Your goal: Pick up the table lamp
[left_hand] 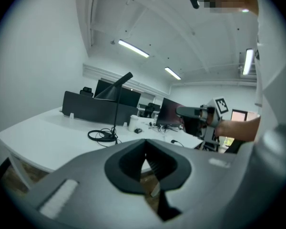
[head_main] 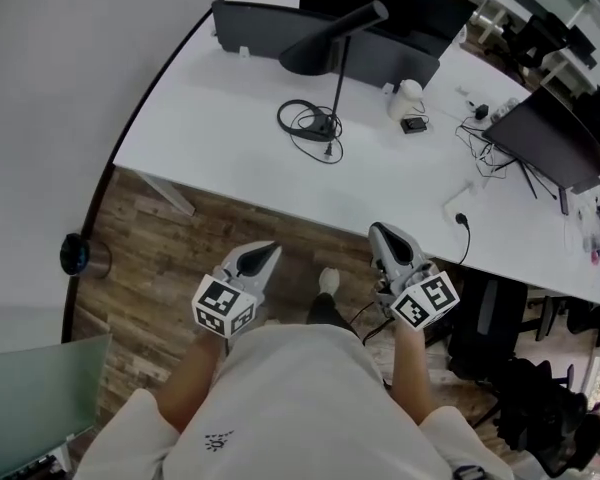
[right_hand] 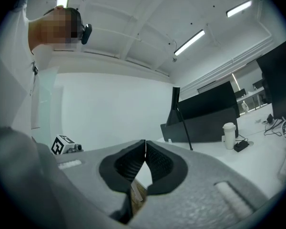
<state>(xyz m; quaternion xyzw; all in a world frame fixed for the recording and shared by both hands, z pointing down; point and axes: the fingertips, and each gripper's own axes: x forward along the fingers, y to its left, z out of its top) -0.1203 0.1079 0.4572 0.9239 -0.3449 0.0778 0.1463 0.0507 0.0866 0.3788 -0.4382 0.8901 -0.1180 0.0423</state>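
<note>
1. Over the wooden floor, in the head view, the left gripper [head_main: 271, 249] and right gripper [head_main: 376, 231] hang short of the white table [head_main: 210, 138]. The table lamp [head_main: 339, 76] stands upright well beyond them, its base inside a coiled cable [head_main: 298, 118].
2. Left gripper view: the jaws are pressed together with nothing between them, and the lamp stands far across the tabletop.
3. Right gripper view: the jaws are likewise closed and empty. The lamp's stem rises ahead, left of a white cup [right_hand: 228, 135].
4. This looks like the approach step. Next, a gripper must reach the stem, spread its jaws and close round it.
</note>
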